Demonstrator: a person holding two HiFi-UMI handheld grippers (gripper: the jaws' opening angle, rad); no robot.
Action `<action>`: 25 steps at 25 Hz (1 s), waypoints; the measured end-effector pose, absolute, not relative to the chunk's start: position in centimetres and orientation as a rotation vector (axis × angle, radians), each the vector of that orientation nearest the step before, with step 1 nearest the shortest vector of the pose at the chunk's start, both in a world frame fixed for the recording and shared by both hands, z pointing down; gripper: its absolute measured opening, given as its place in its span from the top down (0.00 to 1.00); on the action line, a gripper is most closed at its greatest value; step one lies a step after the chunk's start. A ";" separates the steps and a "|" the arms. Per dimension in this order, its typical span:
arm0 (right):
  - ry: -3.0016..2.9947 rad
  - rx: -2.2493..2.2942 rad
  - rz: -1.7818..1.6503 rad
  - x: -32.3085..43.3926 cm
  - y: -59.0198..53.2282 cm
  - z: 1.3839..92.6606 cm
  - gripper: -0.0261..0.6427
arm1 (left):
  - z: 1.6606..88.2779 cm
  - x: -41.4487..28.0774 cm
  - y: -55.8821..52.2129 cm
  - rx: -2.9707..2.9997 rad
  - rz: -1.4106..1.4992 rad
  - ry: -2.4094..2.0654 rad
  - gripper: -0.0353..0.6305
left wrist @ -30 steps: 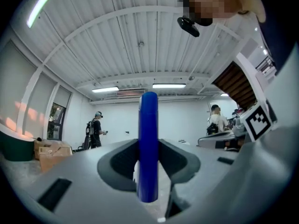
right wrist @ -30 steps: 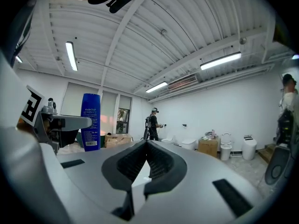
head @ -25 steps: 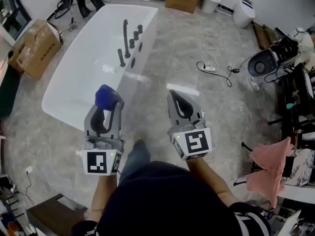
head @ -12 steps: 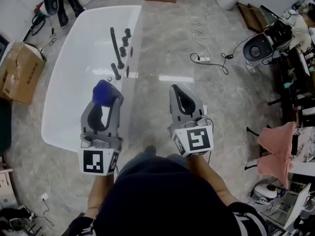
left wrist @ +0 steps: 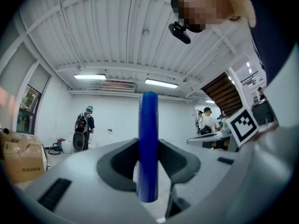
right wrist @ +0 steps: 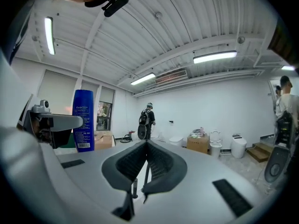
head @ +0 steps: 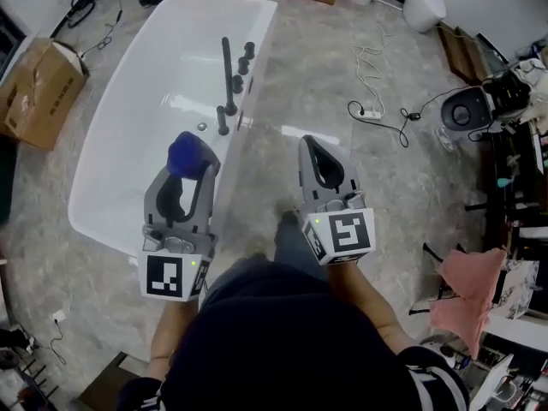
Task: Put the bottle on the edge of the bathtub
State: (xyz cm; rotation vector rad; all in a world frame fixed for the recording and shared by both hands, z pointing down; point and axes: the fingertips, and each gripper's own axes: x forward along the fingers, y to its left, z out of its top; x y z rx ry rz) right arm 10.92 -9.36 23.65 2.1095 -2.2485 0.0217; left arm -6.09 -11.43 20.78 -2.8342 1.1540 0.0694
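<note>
A blue bottle (head: 187,156) stands upright in my left gripper (head: 190,163), which is shut on it; the left gripper view shows the bottle (left wrist: 148,143) as a narrow blue column pinched between the jaws. It hangs over the near right part of the white bathtub (head: 103,174), close to the right rim. My right gripper (head: 321,163) is shut with nothing in it, over the grey floor right of the tub. From the right gripper view (right wrist: 145,154) the bottle (right wrist: 83,120) shows at the left, label side on.
Dark tap fittings (head: 229,75) stand along the tub's right rim. A cardboard box (head: 38,88) lies left of the tub. A white power strip with cable (head: 374,110) lies on the floor at the right. Other people (right wrist: 145,122) stand far off; toilets and boxes line the far wall.
The view has shifted as the person walks: the tub now lies closer and further under my left gripper. Both grippers keep their pose, the bottle still in the left one.
</note>
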 end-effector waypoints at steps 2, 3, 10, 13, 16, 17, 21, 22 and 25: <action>-2.318 2.018 0.005 9.6 -11.2 23.7 0.94 | 21.2 -7.1 -11.7 -2.801 0.065 1.244 0.74; -2.354 1.971 -0.005 9.0 -12.1 23.7 0.94 | 21.4 -7.5 -11.9 -2.783 0.065 1.290 0.74; -2.681 1.521 -0.091 4.4 -22.6 22.9 0.94 | 22.2 -8.5 -16.9 -2.564 0.061 1.669 0.74; -2.806 1.321 -0.139 2.0 -26.4 22.3 0.94 | 22.5 -9.3 -19.4 -2.469 0.072 1.830 0.74; -2.890 1.113 -0.184 0.0 -29.4 21.3 0.94 | 22.1 -10.3 -21.1 -2.332 0.084 1.979 0.74; -2.915 1.049 -0.195 -0.4 -30.2 21.0 0.94 | 22.1 -10.4 -21.4 -2.286 0.081 2.027 0.74; -2.995 0.854 -0.236 -0.1 -32.4 20.2 0.94 | 22.6 -10.3 -21.9 -2.128 0.086 2.209 0.74; -3.008 0.816 -0.241 0.2 -33.0 20.2 0.94 | 22.7 -10.2 -21.9 -2.093 0.096 2.250 0.74; -3.042 0.722 -0.221 1.1 -34.4 20.5 0.94 | 23.0 -9.6 -22.1 -1.998 0.098 2.354 0.74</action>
